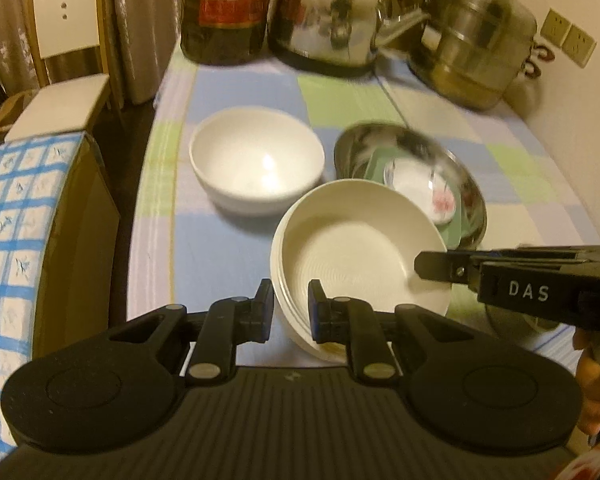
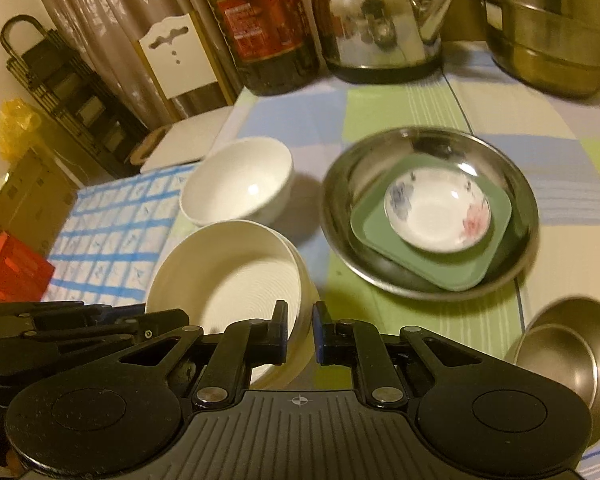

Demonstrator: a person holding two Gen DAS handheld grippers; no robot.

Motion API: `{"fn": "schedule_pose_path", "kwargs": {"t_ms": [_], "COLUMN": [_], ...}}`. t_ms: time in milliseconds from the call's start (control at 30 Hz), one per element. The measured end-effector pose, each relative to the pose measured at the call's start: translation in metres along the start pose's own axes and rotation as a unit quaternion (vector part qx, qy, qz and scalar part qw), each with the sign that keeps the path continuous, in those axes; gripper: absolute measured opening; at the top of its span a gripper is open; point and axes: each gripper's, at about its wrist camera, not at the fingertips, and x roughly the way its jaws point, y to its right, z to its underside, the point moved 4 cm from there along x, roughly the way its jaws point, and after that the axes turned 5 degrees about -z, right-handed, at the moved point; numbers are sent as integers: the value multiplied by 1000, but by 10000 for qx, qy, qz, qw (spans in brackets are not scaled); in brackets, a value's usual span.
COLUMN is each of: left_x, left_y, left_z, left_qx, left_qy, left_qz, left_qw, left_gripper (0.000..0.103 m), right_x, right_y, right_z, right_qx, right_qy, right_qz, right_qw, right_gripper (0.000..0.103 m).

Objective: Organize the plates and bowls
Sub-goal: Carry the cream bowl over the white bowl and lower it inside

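Observation:
A cream ribbed bowl (image 1: 352, 252) (image 2: 236, 276) hangs tilted just above the checked tablecloth, held from both sides. My left gripper (image 1: 292, 308) is shut on its near rim in the left wrist view. My right gripper (image 2: 300, 332) is shut on the opposite rim; it also shows as black jaws at the right, the right gripper (image 1: 432, 266). The left gripper (image 2: 156, 324) shows at the bowl's left edge. A plain white bowl (image 1: 256, 160) (image 2: 236, 180) stands behind. A steel basin (image 1: 364, 140) (image 2: 332, 216) holds a green square plate (image 2: 460, 272) with a flowered dish (image 2: 436, 212) on it.
An oil bottle (image 1: 224, 8), a steel kettle (image 1: 328, 16) and a steamer pot (image 1: 472, 48) line the table's far edge. A small steel bowl (image 2: 572, 344) lies at the right. Left of the table stand a box under blue-checked cloth (image 1: 16, 216) and a chair (image 1: 68, 40).

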Motion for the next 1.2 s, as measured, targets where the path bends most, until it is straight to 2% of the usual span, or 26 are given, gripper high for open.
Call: {"fn": "schedule_pose_path", "kwargs": {"t_ms": [267,633,867,1200], "left_x": [-3,19,42,69], "left_y": [-12,-41,-51,-58], "left_z": [-43,-96,-108,-106], "left_qx": [-52,-286,-316,-335], "left_qy": [384,536,426,208], "left_qz": [-123,-294,-386,-338], "left_qw": [9992,9977,9978,9987], "left_gripper": [16,16,16,16], "right_x": [7,40,68,93], "right_y": [-7,-14,-10,-1], "right_z": [-43,-104,-121,-117], "right_qx": [33,123,212,291], "right_qy": [92,236,96,-161], "right_qz": [-187,-367,-339,-186], "right_qw": [9998,9990,9992,9993], "right_gripper": [13,13,13,13]}}
